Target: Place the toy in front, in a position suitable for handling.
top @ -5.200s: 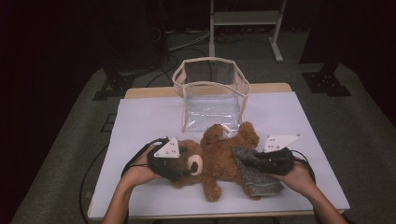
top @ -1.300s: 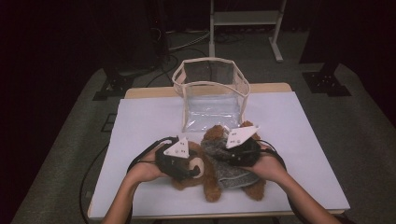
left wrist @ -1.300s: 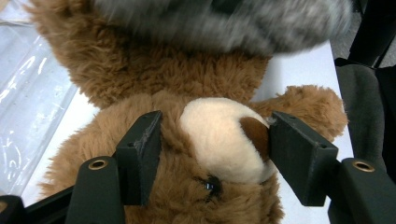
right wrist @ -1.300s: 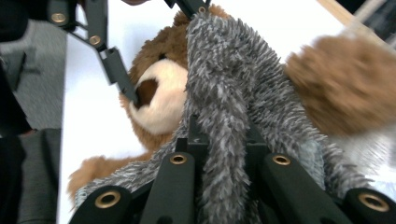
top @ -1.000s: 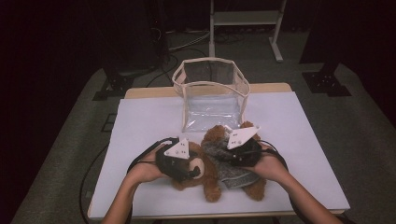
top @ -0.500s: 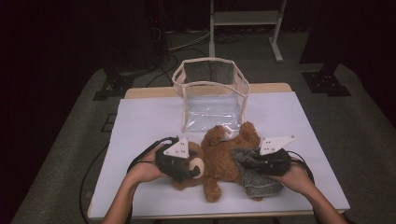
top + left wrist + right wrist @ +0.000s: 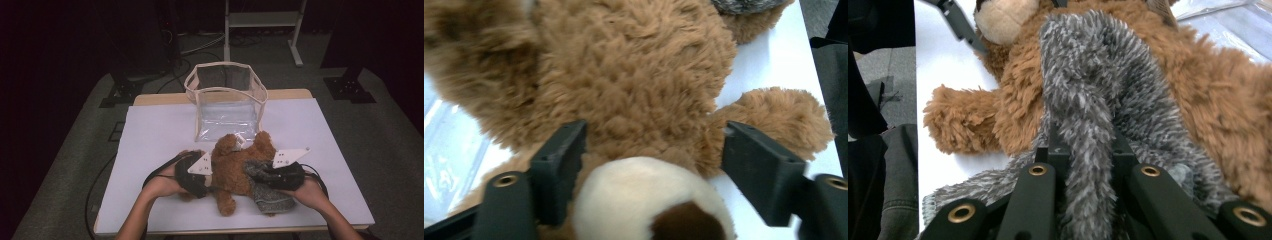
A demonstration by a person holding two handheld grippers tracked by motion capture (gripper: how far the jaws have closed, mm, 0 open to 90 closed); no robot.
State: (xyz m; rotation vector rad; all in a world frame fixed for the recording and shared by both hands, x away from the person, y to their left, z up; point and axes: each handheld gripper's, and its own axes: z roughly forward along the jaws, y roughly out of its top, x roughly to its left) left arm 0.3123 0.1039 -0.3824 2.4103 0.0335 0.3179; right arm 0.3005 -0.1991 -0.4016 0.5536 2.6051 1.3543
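Since the earlier frames the right gripper [image 7: 260, 176] has been going from above the teddy bear [image 7: 239, 165] out toward 4 o'clock, taking the grey fuzzy cloth [image 7: 270, 194] with it; the left gripper [image 7: 197, 175] has been staying by the bear's head, and its jaws have just been opening, with the cream muzzle [image 7: 644, 200] between them.

The bear is lying on a white table [image 7: 160, 135] in a dark room, with a clear plastic bag [image 7: 227, 100] standing open just at 12 o'clock from it and a metal stand [image 7: 260, 20] on the grey floor behind.

Both forearms are coming in from 6 o'clock, the hands low on the table. The left jaws are standing apart at both sides of the muzzle, the pads not pressing. The right jaws are clamped on a fold of the grey fuzzy cloth [image 7: 1093, 125].
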